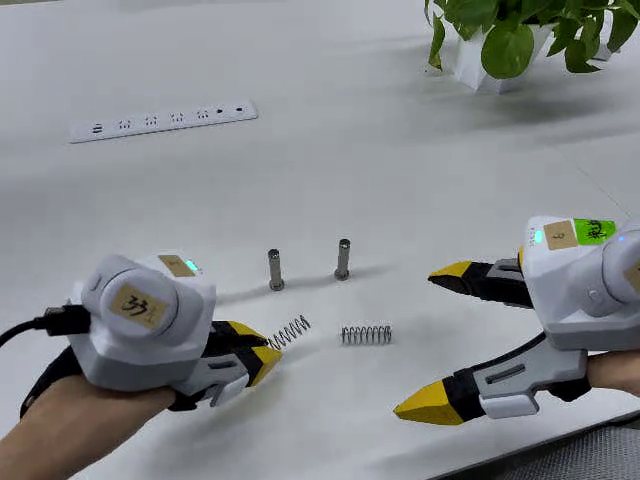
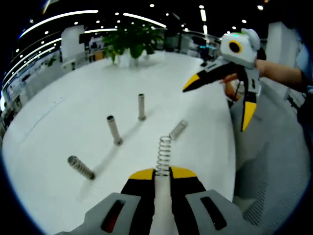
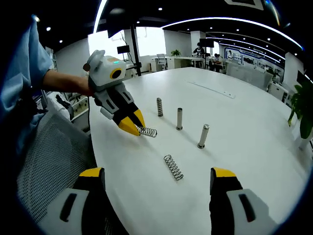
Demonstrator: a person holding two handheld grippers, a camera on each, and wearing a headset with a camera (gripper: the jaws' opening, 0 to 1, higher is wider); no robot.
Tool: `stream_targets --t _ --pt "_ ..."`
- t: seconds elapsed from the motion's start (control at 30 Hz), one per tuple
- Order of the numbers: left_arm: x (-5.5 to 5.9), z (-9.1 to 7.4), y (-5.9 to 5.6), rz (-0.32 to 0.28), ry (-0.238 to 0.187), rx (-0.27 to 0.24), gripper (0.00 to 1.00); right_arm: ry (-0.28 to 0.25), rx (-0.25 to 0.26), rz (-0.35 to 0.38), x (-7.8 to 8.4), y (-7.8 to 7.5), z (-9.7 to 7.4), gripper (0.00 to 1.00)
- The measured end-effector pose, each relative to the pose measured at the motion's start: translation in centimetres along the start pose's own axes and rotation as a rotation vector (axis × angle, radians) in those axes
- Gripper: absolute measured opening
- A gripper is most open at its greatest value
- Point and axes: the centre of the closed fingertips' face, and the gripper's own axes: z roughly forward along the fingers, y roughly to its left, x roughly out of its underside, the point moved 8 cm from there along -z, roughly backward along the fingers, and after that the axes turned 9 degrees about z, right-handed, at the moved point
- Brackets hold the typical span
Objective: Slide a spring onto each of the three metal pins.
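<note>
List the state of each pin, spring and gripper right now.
left gripper: shut on held spring
held spring: gripped by one end, sticking out past the jaws
right gripper: open, empty
loose spring: lying flat, untouched
left bare pin: upright, no spring
right bare pin: upright, no spring
third pin: upright, fitted spring around it

There were three metal pins: two bare, a nearer pin (image 2: 114,129) and a farther pin (image 2: 141,106), and one sprung pin (image 2: 80,167). Springs also numbered three: one on that pin, a held spring (image 2: 164,155) and a loose spring (image 2: 178,129). Two grippers were there, the left gripper (image 2: 163,172) and the right gripper (image 1: 418,342), plus one power strip (image 1: 163,120).
</note>
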Motion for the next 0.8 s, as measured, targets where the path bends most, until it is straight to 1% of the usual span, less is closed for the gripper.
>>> stream_targets --t 0.07,0.13,0.17,0.2,0.27,0.33,0.43,0.47,0.6,0.77,0.8 --pt "-0.2 -0.4 -0.5 0.005 -0.019 0.008 0.1 -0.003 -0.026 -0.005 -0.5 0.5 0.3 0.88" --pt "-0.3 -0.7 -1.0 0.026 -0.04 0.016 0.1 -0.001 -0.057 -0.025 -1.1 1.0 0.6 0.85" --pt "-0.4 -0.9 -1.1 0.026 -0.046 0.02 0.1 0.0 -0.067 -0.031 -1.3 1.2 0.7 0.84" --pt "-0.5 -1.1 -1.4 0.035 -0.061 0.029 0.1 -0.002 -0.085 -0.035 -1.8 1.4 0.9 0.83" --pt "-0.7 -1.4 -1.8 0.042 -0.08 0.036 0.1 -0.009 -0.118 -0.034 -2.6 1.8 1.2 0.8" --pt "-0.8 -1.6 -2.1 0.055 -0.096 0.045 0.1 -0.017 -0.138 -0.047 -3.4 2.0 1.3 0.77" --pt "-0.9 -1.7 -2.4 0.066 -0.114 0.057 0.1 -0.004 -0.17 -0.076 -4.1 2.4 1.4 0.7" --pt "-1.0 -1.7 -2.5 0.071 -0.123 0.061 0.1 0.007 -0.19 -0.098 -4.3 2.7 1.4 0.67" --pt "-1.1 -1.7 -3.0 0.09 -0.139 0.084 0.1 0.035 -0.228 -0.135 -4.8 3.1 1.5 0.54" --pt "-1.1 -1.7 -3.3 0.104 -0.151 0.101 0.1 0.07 -0.289 -0.156 -4.5 3.3 1.7 0.33" --pt "-1.1 -1.7 -3.3 0.106 -0.15 0.102 0.1 0.082 -0.301 -0.167 -4.4 3.3 1.8 0.31"
